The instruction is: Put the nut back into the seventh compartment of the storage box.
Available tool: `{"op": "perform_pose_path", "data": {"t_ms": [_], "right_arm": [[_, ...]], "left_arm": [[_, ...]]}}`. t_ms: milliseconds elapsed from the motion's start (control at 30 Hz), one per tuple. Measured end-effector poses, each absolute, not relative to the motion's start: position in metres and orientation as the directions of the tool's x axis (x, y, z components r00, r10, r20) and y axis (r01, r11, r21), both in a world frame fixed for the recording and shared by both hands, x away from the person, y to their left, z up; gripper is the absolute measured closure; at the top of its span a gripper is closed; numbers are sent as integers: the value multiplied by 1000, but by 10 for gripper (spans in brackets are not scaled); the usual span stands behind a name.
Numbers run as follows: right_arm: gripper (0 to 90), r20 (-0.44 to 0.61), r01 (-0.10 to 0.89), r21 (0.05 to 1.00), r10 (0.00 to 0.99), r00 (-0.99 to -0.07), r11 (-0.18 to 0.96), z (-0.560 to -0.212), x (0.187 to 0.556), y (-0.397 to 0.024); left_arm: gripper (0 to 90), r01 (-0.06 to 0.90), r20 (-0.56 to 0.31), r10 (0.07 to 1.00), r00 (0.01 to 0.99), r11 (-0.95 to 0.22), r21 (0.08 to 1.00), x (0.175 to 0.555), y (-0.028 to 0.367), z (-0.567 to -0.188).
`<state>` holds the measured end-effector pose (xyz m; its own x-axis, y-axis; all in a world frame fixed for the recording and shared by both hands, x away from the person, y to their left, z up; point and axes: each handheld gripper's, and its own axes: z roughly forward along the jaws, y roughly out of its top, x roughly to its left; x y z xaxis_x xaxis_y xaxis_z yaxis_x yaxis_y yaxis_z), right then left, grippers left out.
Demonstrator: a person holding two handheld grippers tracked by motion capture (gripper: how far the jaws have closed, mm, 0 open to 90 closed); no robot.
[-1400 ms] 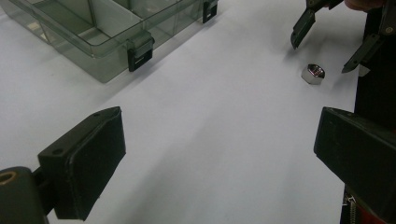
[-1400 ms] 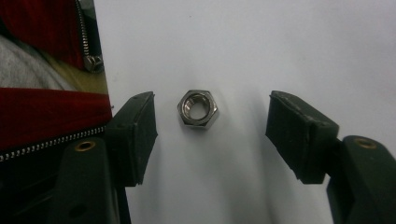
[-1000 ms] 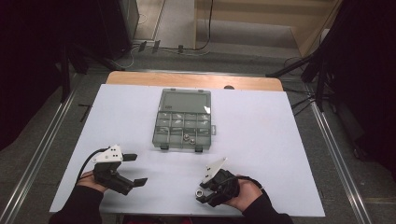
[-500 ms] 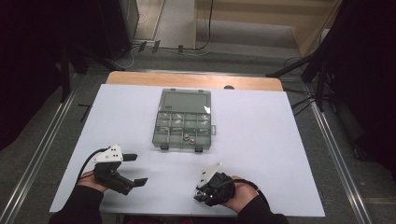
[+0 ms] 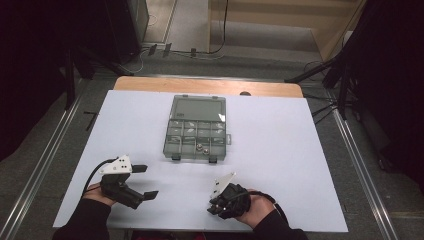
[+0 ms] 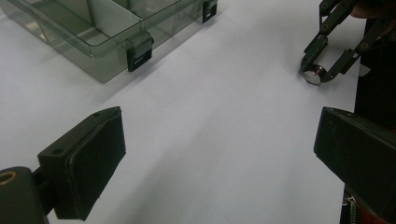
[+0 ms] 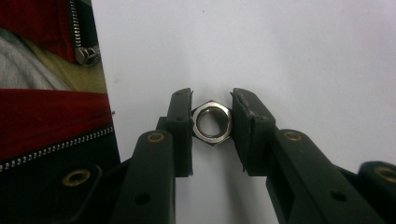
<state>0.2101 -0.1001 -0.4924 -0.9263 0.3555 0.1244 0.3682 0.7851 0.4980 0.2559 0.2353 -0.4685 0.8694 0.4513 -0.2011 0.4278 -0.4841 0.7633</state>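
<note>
Since a second ago the right claw (image 7: pixel 211 122) has tipped down toward the near edge of the white counter (image 5: pixel 280 145) and its jaws have just been closing — they now pinch a steel hex nut (image 7: pixel 211 122) by two opposite flats. That nut rests on the counter close to the person's side, next to a red zipped jacket (image 7: pixel 42 112). From the left gripper view the nut (image 6: pixel 313 76) shows between the tips of the right claw (image 6: pixel 319 74). Over at the left, the left claw (image 5: pixel 144 181) hovers with jaws wide apart and nothing between them — well short of the clear compartment box (image 5: pixel 196 129), which sits mid-counter with its lid open.
</note>
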Motion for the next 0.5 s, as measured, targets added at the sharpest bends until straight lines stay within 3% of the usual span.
{"op": "perform_pose_path", "data": {"t_ms": [500], "right_arm": [[715,187,432,574,402,-896,696,-474,220,-112]], "left_arm": [[22,425,-196,454,869,-483,765,257,238,-467]]}}
